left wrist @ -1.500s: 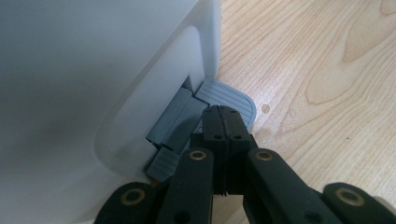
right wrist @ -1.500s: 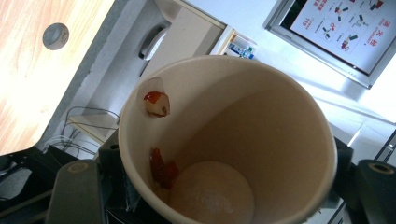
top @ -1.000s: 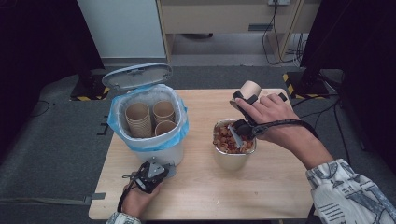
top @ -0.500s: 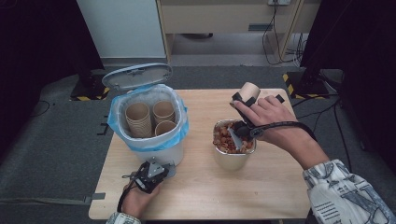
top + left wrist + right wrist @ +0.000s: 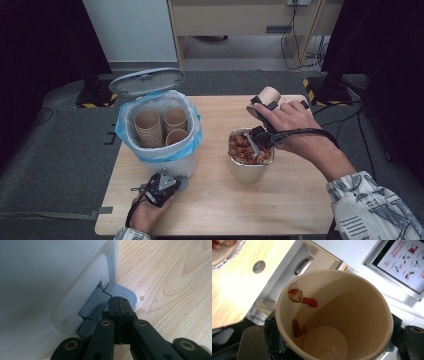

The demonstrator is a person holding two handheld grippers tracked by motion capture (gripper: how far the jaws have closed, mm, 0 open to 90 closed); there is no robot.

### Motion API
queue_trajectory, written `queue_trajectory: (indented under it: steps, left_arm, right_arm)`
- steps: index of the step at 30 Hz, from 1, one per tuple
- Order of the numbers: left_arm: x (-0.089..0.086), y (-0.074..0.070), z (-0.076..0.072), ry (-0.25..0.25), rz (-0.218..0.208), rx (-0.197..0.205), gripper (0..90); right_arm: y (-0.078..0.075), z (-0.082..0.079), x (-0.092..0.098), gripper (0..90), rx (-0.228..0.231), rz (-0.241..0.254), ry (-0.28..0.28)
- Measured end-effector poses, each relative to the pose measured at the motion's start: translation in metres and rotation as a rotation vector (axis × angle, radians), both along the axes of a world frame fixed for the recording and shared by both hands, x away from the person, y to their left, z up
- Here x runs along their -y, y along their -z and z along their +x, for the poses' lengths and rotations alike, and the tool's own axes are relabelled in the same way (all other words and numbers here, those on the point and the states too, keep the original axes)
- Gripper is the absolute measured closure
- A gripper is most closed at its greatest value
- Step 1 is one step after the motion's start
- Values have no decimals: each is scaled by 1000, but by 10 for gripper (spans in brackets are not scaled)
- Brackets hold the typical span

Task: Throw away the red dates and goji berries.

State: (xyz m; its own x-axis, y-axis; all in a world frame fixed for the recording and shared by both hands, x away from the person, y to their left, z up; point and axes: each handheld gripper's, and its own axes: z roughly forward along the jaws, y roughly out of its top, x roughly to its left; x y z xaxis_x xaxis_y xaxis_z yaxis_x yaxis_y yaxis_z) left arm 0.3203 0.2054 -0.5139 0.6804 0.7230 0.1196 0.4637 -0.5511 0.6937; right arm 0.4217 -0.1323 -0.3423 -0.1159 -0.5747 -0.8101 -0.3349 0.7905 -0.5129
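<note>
- Left gripper (image 5: 161, 186) low at the near-left of the wooden surface (image 5: 300, 200), jaws closed with nothing between them, tip right at the grey foot pedal (image 5: 122, 291) at the base of the white bin (image 5: 160, 160).
- In the left gripper view the closed tips (image 5: 119, 305) sit over the pedal's ribbed face; contact can't be confirmed from this angle.
- Bin stands left of centre on the surface, blue bag liner (image 5: 195, 137) folded over the rim, grey lid (image 5: 146, 81) tipped up at the back.
- Inside the bin: stacked brown paper cups (image 5: 149, 127) standing upright, three stacks visible.
- Metal bowl (image 5: 247, 167) right of the bin, apart from it, full of reddish-brown food pieces (image 5: 242, 147); a grey utensil (image 5: 252, 145) rests in it.
- Right gripper (image 5: 263, 106) above and just behind the bowl, clamped on a paper cup (image 5: 267, 96), cup tilted on its side.
- Right gripper view looks straight into that cup (image 5: 352, 315): a few red scraps (image 5: 298, 296) stuck to the inner wall, bottom otherwise bare, black jaws pressing on both sides.
- Person's right hand (image 5: 292, 125) carries the gripper, patterned sleeve (image 5: 370, 210) at the bottom right.
</note>
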Motion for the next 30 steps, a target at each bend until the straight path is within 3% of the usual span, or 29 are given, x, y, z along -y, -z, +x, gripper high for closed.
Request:
queue_trajectory:
  steps: [3,10,11,16,17,18,19,21,23,30]
  left_arm:
    - [0,0,0,0,-1,-3,897]
    - [0,0,0,0,-1,0,897]
    - [0,0,0,1,-1,-1,897]
    - [0,0,0,1,-1,-1,897]
    - [0,0,0,0,1,-2,897]
    - [0,0,0,0,0,-2,897]
    - [0,0,0,0,0,-2,897]
    - [0,0,0,1,0,0,897]
    - [0,0,0,1,0,0,897]
    - [0,0,0,1,-1,-1,897]
  right_arm:
    - [0,1,1,280,-3,11,6]
    - [-2,-1,1,279,19,-46,-8]
    - [-2,-2,2,279,16,-33,-1]
    - [-12,-4,3,280,79,-59,-10]
    - [-16,-5,3,281,135,-86,-6]
    - [-15,-5,3,281,163,-103,-3]
    - [-15,-5,3,281,163,-103,-3]
    - [-10,-7,1,284,195,-193,-5]
    - [-8,-7,2,285,210,-222,-2]
    - [-10,-7,2,285,200,-203,-7]
